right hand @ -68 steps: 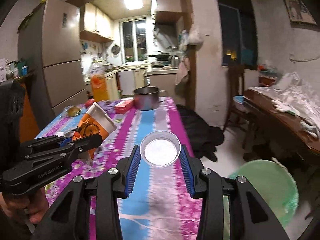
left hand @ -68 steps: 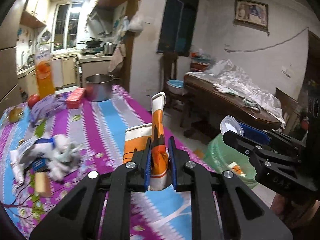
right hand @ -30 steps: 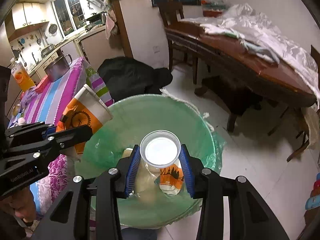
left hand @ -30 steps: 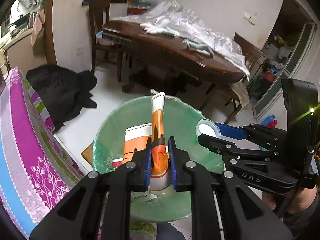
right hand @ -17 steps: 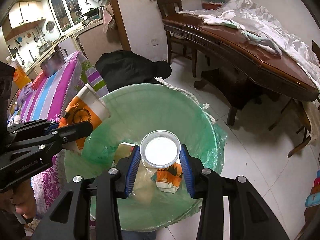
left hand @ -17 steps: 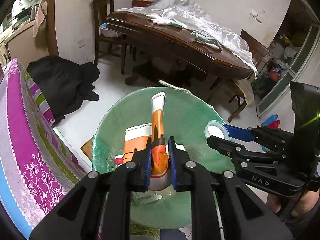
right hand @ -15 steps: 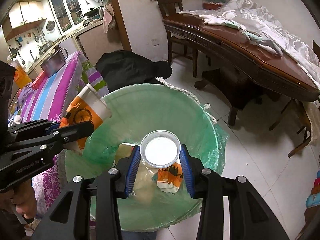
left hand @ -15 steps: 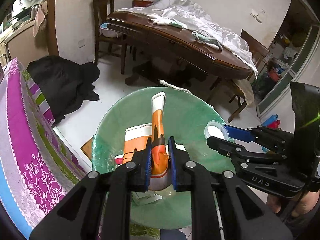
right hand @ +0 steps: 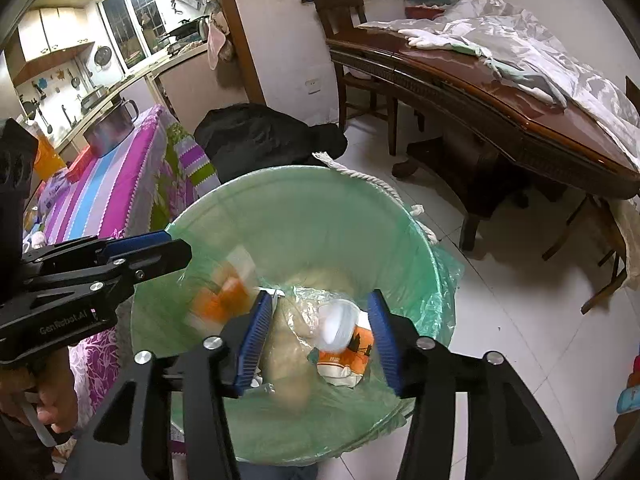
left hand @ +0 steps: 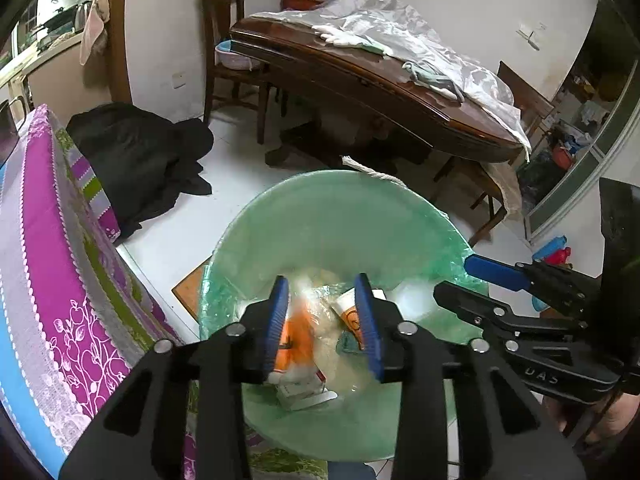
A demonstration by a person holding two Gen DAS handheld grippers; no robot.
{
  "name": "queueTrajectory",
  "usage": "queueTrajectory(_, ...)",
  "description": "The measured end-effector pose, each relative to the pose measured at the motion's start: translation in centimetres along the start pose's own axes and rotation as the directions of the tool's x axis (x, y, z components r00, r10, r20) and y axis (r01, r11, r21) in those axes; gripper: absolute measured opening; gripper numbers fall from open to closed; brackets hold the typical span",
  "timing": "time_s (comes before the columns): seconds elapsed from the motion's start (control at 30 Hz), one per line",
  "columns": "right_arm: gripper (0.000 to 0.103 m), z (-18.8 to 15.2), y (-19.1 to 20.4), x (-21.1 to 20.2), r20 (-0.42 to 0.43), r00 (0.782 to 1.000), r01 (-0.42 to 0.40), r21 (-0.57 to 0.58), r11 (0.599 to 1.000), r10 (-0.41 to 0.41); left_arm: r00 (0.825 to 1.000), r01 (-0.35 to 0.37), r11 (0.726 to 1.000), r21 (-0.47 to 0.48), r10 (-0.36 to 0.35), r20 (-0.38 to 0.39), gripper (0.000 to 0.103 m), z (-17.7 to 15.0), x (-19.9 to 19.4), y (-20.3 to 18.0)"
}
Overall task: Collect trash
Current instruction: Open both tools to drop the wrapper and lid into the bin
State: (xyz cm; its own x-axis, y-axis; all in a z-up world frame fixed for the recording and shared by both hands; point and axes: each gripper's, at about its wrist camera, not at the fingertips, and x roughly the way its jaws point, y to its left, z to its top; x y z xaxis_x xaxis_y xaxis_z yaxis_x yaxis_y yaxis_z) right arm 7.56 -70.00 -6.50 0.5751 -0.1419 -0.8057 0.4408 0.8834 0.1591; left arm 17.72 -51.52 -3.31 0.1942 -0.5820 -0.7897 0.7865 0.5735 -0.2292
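Now both grippers are hanging over the bin [left hand: 344,216], a round bin lined with a green bag [right hand: 436,280], and both are pointing down into it. The left gripper [left hand: 322,322] is standing with its jaws spread — they have just been opening — and nothing is pressed between its blue pads [left hand: 276,320]; the orange paper cup [left hand: 298,332] is showing as a blur between and below them, loose from the pads and inside the bin. From the right wrist view the same cup [right hand: 224,294] is smearing orange and white against the bag's near-left wall, just beyond the left gripper's tip [right hand: 160,250]. The right gripper [right hand: 320,330] is likewise standing apart, its jaws having just been opening, and the clear plastic cup [right hand: 338,324] is lying free between the pads without touching either, blurred, above other trash on the bin's floor — a second orange-printed cup [right hand: 344,356] and a crumpled pale wrapper [right hand: 292,332]. A hand [right hand: 48,400] is gripping the left tool at the lower left. Beside the bin the striped tablecloth [left hand: 52,280] is running along the left edge, a black heap of cloth [left hand: 136,152] is lying on the white floor, and a dark wooden table [left hand: 360,80] is standing beyond.
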Motion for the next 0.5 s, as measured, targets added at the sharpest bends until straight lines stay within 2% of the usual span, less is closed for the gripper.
queueTrajectory(0.5,0.053,-0.37,-0.34,-0.58,0.023,1.0,-0.006,0.008,1.0,0.005,1.0,-0.01,1.0,0.003,0.01,0.007,0.034,-0.37,-0.36,-0.02)
